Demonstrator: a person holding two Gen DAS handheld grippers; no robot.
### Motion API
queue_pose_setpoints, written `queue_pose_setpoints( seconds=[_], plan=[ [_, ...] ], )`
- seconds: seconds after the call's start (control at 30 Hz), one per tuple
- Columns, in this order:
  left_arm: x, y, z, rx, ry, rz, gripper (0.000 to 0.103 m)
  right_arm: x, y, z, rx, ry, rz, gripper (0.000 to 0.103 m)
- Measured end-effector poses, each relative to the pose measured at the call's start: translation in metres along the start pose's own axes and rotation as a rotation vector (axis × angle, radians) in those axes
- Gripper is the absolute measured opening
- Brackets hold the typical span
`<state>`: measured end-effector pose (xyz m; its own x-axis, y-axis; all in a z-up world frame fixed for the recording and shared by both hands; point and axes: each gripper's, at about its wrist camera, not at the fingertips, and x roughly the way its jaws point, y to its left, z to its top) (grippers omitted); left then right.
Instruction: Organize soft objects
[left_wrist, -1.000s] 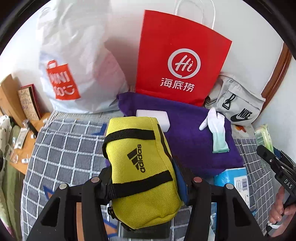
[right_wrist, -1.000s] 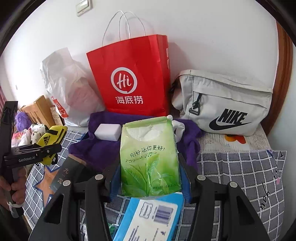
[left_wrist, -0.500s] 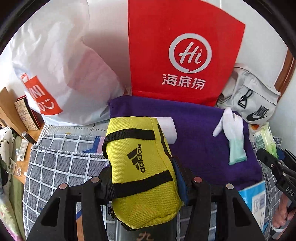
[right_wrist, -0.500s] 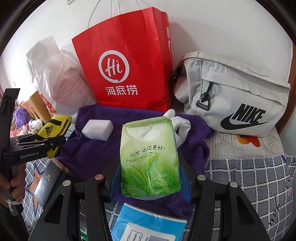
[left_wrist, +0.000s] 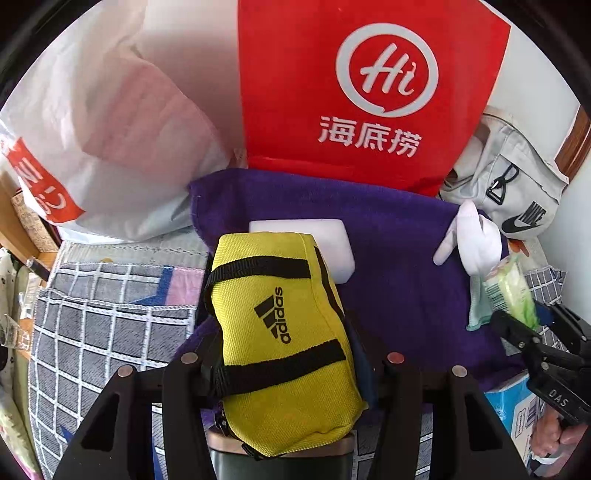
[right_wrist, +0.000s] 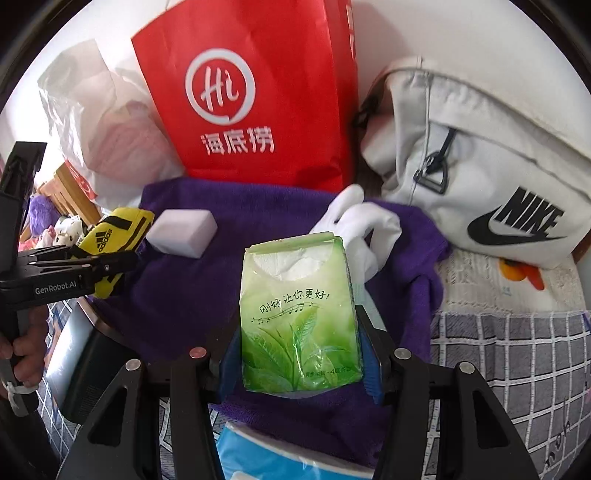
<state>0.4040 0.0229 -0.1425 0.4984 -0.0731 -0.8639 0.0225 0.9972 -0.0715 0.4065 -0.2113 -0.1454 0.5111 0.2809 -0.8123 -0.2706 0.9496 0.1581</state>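
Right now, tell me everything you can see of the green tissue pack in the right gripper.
The green tissue pack is a soft plastic packet printed with leaves, music notes and Chinese text; white tissue shows through the oval opening near its top. It stands upright, clamped at both sides between the right gripper's blue-padded fingers, above the purple towel. A white glove lies just behind it; contact is unclear. In the left wrist view it shows edge-on.

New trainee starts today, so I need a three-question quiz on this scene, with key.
1. What do the left tongs hold?
2. True or false: the sponge lies on the towel.
3. The glove lies nearest: A) the Nike bag B) the plastic bag.

Key: 1. The yellow pouch. 2. True. 3. A.
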Motion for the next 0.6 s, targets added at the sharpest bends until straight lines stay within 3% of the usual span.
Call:
queue_pose_setpoints(
  seconds=[0.3,0.43,0.5,0.6],
  plan=[
    [0.016,0.000,0.003,0.010,0.044,-0.067,0.054,0.016,-0.010,-0.002,0.042,0.052,0.001,0.054],
    [0.021,0.002,0.003,0.024,0.059,-0.051,0.058,0.024,-0.007,-0.003,0.028,0.088,0.031,0.055],
    [0.022,0.001,0.003,0.025,0.062,-0.046,0.059,0.025,-0.005,-0.004,0.020,0.095,0.040,0.060],
    [0.026,-0.003,0.004,0.029,0.074,-0.053,0.065,0.021,0.001,-0.004,-0.011,0.081,0.068,0.079]
  ],
)
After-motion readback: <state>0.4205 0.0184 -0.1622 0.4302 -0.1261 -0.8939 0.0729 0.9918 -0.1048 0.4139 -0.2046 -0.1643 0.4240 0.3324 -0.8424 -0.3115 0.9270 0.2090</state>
